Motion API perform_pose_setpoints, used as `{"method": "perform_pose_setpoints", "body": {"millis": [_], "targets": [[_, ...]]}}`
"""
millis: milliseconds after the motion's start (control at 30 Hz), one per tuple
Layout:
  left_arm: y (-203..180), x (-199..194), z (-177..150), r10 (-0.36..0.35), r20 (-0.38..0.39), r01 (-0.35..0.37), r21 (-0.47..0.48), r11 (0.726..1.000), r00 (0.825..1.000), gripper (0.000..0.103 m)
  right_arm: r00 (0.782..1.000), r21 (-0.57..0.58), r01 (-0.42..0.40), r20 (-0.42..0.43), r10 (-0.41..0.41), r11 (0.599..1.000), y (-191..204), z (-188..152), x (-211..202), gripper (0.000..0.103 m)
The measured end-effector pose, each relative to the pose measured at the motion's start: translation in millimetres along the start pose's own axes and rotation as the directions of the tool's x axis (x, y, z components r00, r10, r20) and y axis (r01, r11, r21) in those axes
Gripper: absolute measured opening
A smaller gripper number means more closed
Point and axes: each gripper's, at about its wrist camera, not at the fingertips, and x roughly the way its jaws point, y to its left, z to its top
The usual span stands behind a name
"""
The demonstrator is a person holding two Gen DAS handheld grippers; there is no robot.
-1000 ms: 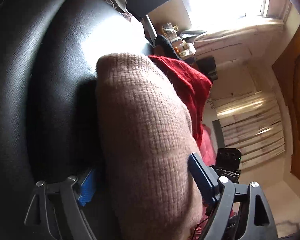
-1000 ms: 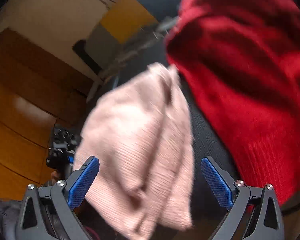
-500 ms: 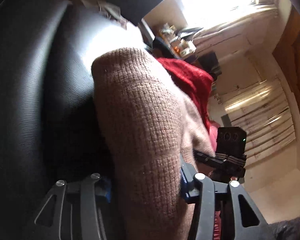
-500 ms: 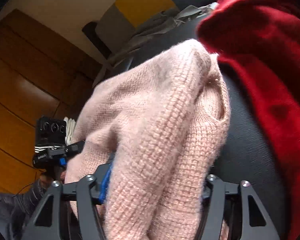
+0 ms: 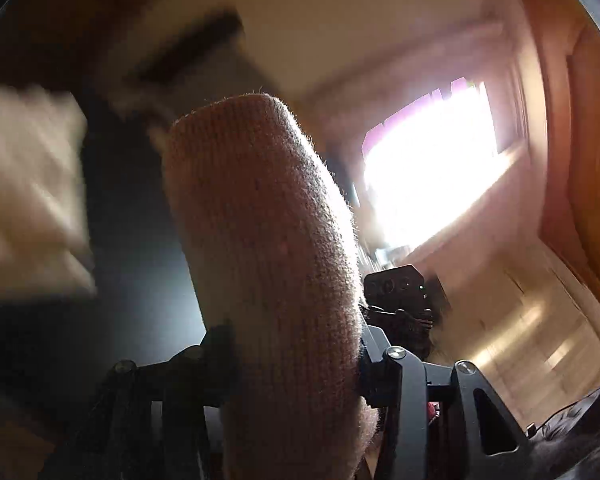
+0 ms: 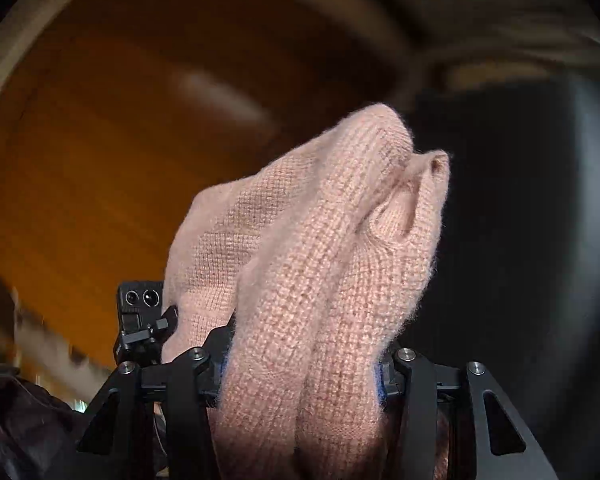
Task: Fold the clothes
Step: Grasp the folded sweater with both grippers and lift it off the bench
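Bunching between black fingers point(image 6: 414, 376): fuzzy pink knit point(image 6: 320, 240).

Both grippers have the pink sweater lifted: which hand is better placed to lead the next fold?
Probably right: the right gripper, jaws closing, holds a thick bunch of the pink sweater, several layers. The left gripper pinches a single flat edge. A close call.

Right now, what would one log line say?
left tongs: gripping pink sweater | right tongs: closing on sweater | sweater: lifted
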Motion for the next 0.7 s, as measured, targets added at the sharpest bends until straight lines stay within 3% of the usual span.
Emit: {"method": "perform_pose_setpoints", "body": {"millis": [100, 167, 267, 400, 433, 467, 500, 533, 633, 700], "targets": [[19, -55, 49, 0.098, 0.134, -0.102, 0.028, 0.994, 0.986, 0.047, 0.995, -0.117, -0.073, -0.074, 0.065, 0.990, 40, 60, 84, 0.050], [41, -75, 74, 0.172, 0.171, -0.174, 0.000, 0.985, 0.970, 0.047, 0.990, -0.156, -0.096, -0.117, 0.078, 0.983, 57, 91, 141, 0.050], [100, -84, 99, 0.320, 0.151, -0.310, -0.088, 0.947, 0.935, 0.047, 0.981, -0.161, -0.091, -0.181, 0.061, 0.983, 62, 120, 219, 0.050], [197, -66, 92, 0.483, -0.021, -0.475, -0.228, 0.850, 0.875, 0.053, 0.938, -0.114, 0.070, -0.330, -0.104, 0.991, 7, 103, 309, 0.051], [213, -70, 89, 0.445, 0.005, -0.426, -0.280, 0.860, 0.896, 0.054, 0.921, -0.102, 0.109, -0.363, -0.139, 0.989, -9, 94, 325, 0.054], [220, -73, 88, 0.423, 0.023, -0.395, -0.314, 0.864, 0.906, 0.055, 0.925, -0.068, 0.105, -0.359, -0.123, 0.992, -19, 91, 328, 0.056], [218, -72, 89, 0.428, 0.028, -0.400, -0.304, 0.865, 0.903, 0.055, 0.937, -0.025, 0.084, -0.338, -0.087, 0.996, -26, 91, 326, 0.056], [211, -70, 91, 0.446, 0.033, -0.422, -0.270, 0.865, 0.894, 0.055, 0.947, 0.017, 0.061, -0.316, -0.052, 0.998, -34, 90, 324, 0.056], [187, -68, 98, 0.482, 0.034, -0.464, -0.218, 0.859, 0.876, 0.057, 0.946, -0.017, 0.065, -0.316, -0.067, 0.998, -30, 94, 322, 0.060], [169, -74, 103, 0.499, 0.043, -0.483, -0.194, 0.854, 0.865, 0.060, 0.946, -0.043, 0.086, -0.310, -0.095, 0.995, -25, 102, 313, 0.074]]}}
